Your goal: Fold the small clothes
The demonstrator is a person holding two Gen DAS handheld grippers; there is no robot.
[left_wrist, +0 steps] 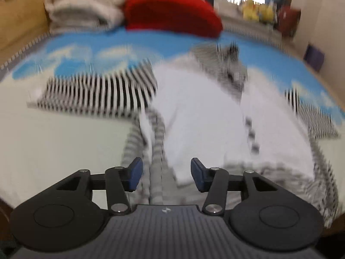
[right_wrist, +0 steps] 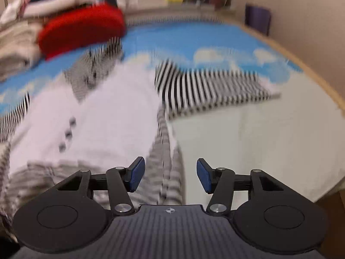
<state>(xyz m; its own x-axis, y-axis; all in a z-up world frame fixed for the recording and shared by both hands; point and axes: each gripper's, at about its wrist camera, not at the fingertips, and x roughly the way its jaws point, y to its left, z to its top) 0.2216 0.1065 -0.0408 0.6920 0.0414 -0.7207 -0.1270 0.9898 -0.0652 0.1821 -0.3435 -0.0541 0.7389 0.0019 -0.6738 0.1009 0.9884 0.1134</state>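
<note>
Nearest the lens, the left gripper (left_wrist: 166, 173) and right gripper (right_wrist: 170, 175) both hang with jaws wide apart and nothing between them, each just over a grey-striped hem of the shirt (left_wrist: 204, 112). The shirt lies spread on the bed (left_wrist: 64, 142), its striped sleeves (right_wrist: 211, 86) reaching toward nine and three o'clock, the red pile (left_wrist: 172, 15) at twelve. Both views are blurred, so a hurried pinch could catch only one layer or drag the cloth askew.
</note>
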